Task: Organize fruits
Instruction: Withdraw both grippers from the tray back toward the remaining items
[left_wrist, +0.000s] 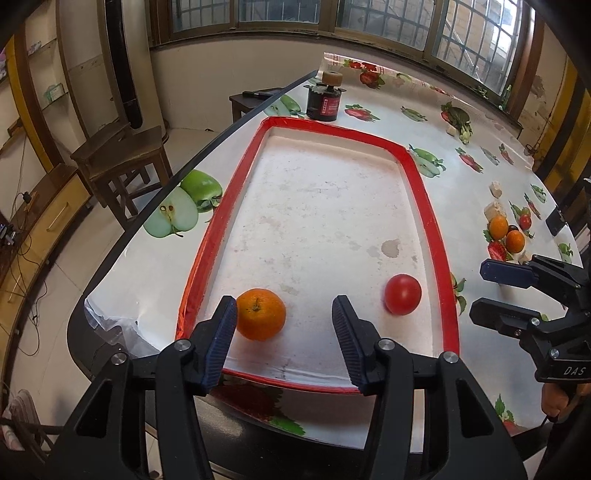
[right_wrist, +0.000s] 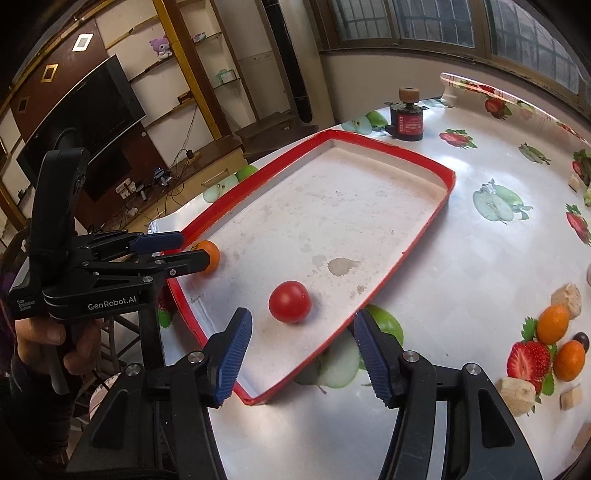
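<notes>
black jar (left_wrist: 323, 99) stands beyond red-rimmed tray (left_wrist: 430, 206), well clear.

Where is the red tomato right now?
The tomato lies inside the red-rimmed tray, near its right wall in the left wrist view, apart from the orange on the tray's left.

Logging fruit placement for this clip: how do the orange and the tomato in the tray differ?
The orange is orange with a dimpled skin and a stem mark on top; the tomato is red, smooth and glossy. The orange looks a little larger than the tomato. The orange lies by the tray's left wall, in front of the left gripper; the tomato lies nearer the right wall, in front of the right gripper. Both rest loose on the tray floor, ungripped.
</notes>
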